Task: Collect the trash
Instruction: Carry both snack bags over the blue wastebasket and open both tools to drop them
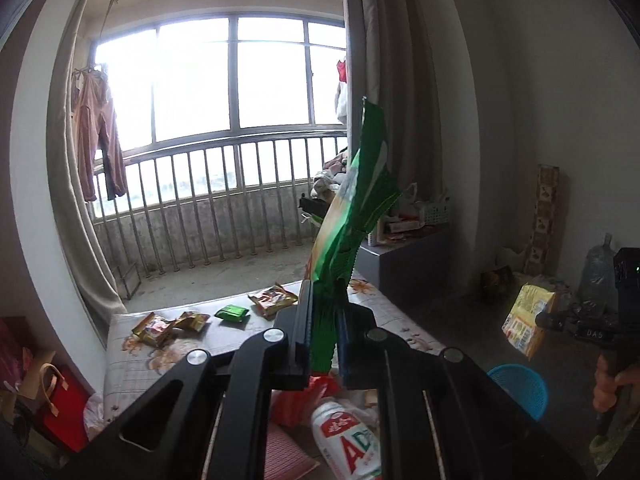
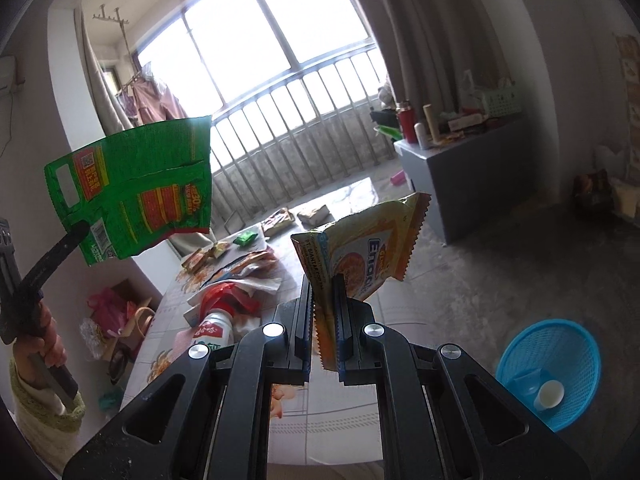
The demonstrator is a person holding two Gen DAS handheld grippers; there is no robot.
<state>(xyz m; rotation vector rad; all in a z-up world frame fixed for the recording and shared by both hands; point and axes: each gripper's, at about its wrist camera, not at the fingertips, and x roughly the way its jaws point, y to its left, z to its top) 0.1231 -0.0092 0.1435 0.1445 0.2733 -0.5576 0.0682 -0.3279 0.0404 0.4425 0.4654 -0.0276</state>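
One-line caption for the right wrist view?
Right gripper pinching a yellow wrapper above the table, blue basket on the floor nearby.

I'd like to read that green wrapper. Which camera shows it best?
The right wrist view: the green wrapper faces that camera flat, with its printed panels visible. In the left wrist view the green wrapper is seen almost edge-on, rising from the left gripper that pinches it, so little print shows.

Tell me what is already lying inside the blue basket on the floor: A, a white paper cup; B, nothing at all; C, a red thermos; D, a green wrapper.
A: the right wrist view shows a white paper cup lying on its side inside the blue basket, while the green wrapper is still held up in the air.
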